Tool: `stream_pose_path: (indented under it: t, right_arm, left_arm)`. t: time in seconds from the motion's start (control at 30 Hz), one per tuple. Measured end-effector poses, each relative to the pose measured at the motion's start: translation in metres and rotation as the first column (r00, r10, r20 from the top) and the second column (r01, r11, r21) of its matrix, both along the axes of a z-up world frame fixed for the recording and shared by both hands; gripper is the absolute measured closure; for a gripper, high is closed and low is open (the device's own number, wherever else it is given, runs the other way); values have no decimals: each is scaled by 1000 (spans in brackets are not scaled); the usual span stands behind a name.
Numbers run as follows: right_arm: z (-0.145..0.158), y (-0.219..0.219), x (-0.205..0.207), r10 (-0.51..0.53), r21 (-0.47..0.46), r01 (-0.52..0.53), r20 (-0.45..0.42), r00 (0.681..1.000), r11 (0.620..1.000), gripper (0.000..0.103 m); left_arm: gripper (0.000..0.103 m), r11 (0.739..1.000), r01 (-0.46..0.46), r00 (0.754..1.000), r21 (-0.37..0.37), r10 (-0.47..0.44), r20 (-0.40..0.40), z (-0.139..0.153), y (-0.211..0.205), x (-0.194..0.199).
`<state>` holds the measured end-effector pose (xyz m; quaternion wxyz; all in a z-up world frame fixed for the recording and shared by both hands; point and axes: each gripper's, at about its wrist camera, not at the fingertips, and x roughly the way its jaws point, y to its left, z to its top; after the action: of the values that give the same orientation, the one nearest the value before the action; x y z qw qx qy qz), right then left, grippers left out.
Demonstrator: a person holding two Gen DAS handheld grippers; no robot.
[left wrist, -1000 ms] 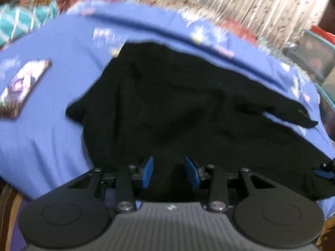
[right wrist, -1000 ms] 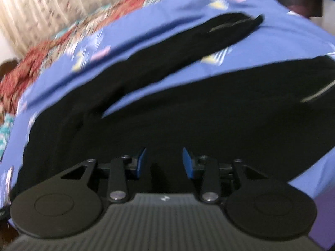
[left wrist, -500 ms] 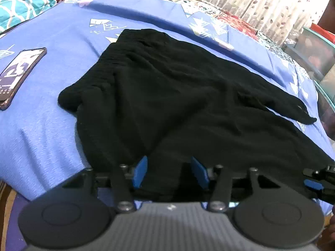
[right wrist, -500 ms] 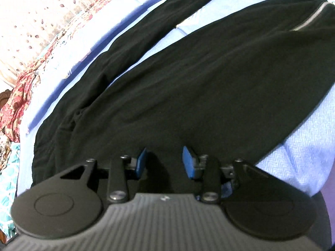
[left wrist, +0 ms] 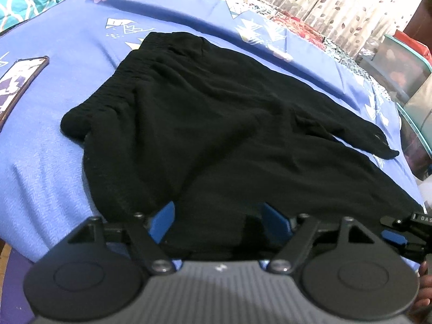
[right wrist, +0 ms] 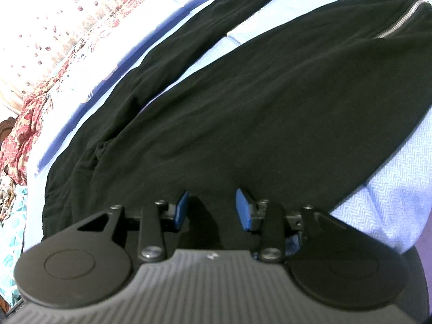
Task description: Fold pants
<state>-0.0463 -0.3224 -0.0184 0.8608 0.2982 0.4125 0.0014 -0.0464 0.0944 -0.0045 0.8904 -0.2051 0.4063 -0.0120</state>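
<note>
Black pants (left wrist: 221,135) lie spread on a bed covered by a blue sheet (left wrist: 67,54) with white triangle prints, waistband toward the far left, the two legs running off to the right and splitting apart, blue sheet showing between them in the right wrist view (right wrist: 243,35). The near leg has a silver zipper (right wrist: 399,19) near its cuff. Left gripper (left wrist: 220,216) sits low at the near edge of the pants, around the hip/seat area, jaws spread wide with black fabric between the blue pads (left wrist: 162,220), not pinched. Right gripper (right wrist: 213,206) is at the near edge of the near leg, jaws also apart, blue pads (right wrist: 244,210) either side of a bit of cloth, not clamped on it. The right gripper's tip shows at the right edge of the left wrist view (left wrist: 405,229), so the two are near each other along the same edge. A phone (left wrist: 20,83) lies on the sheet to the left, well apart from the pants. Floral curtain (left wrist: 337,2) and a red patterned quilt (right wrist: 24,124) sit behind the bed; a plastic storage box (left wrist: 399,64) stands at the far right.
</note>
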Motion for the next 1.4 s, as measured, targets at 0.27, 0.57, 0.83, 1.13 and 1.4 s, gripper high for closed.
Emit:
stream_pose_path:
  t: [0.27, 0.57, 0.83, 1.13, 1.4]
  right_arm:
    - [-1, 5, 1, -1, 3, 1, 1, 1000, 1000, 61]
    - [-1, 8, 5, 18, 5, -18, 5, 1000, 1000, 58]
    - [-2, 12, 10, 49, -2, -49, 17, 999, 999, 48]
    - [-5, 13, 11, 70, -8, -70, 35, 997, 998, 44]
    - [-4, 16, 14, 104, -15, -104, 44, 994, 994, 40]
  left_arm:
    - [14, 1000, 29, 1000, 4, -29, -2, 0, -4, 3]
    - [0, 997, 74, 997, 33, -73, -14, -2, -14, 8]
    - [0, 996, 76, 997, 51, -75, -26, -3, -17, 11]
    - [0, 990, 102, 994, 100, -98, -41, -3, -22, 12]
    - [0, 982, 123, 992, 140, -116, -59, 0, -26, 14]
